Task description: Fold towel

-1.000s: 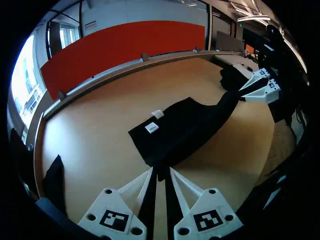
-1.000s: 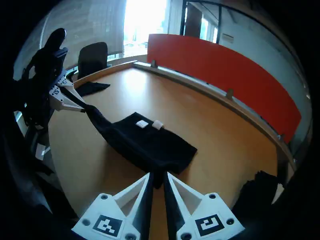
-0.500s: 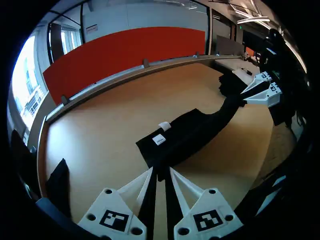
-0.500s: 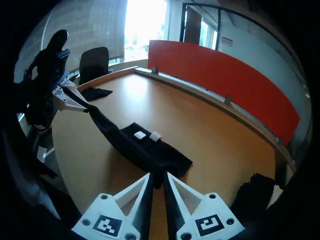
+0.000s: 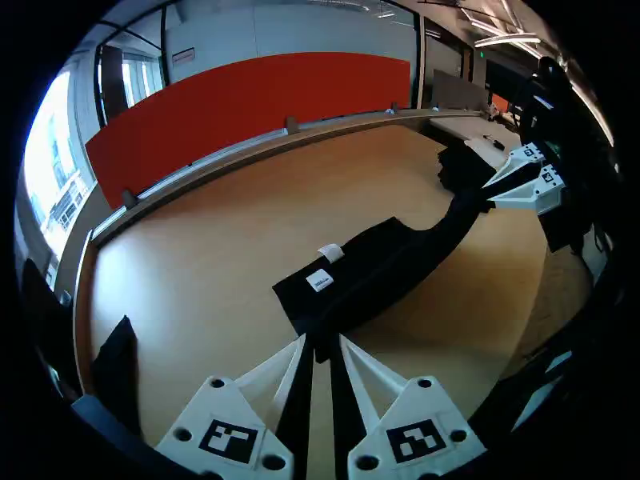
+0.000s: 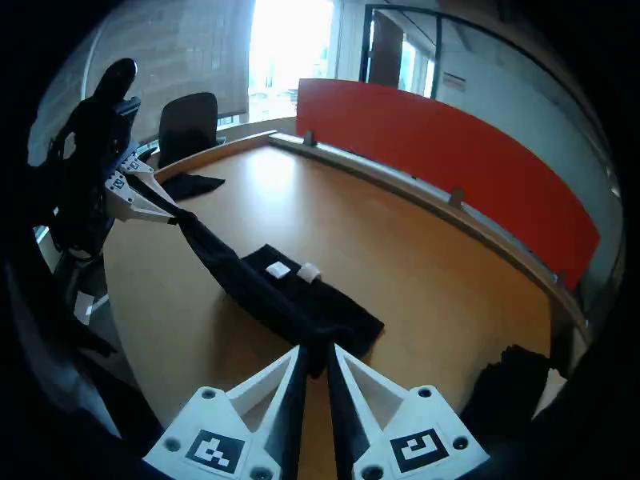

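A black towel (image 5: 376,264) with two white tags hangs stretched over the wooden table (image 5: 224,240), its far part resting on the tabletop. My left gripper (image 5: 322,352) is shut on one near corner of it. In the left gripper view the right gripper (image 5: 492,198) pinches the other corner at the far right, lifted above the table. In the right gripper view my right gripper (image 6: 317,356) is shut on its corner of the towel (image 6: 288,292). The left gripper (image 6: 172,218) holds the opposite corner at the far left, carried by a person in dark clothes.
A red partition (image 5: 248,104) runs along the table's far edge. Dark cloth piles lie on the table (image 5: 464,160) (image 6: 188,184) (image 6: 512,380). An office chair (image 6: 184,116) stands by the windows. Bare wood surrounds the towel.
Both grippers have lifted and pulled the towel's near edge taut, drawing it into a narrower band; since half a second ago almost nothing has moved.
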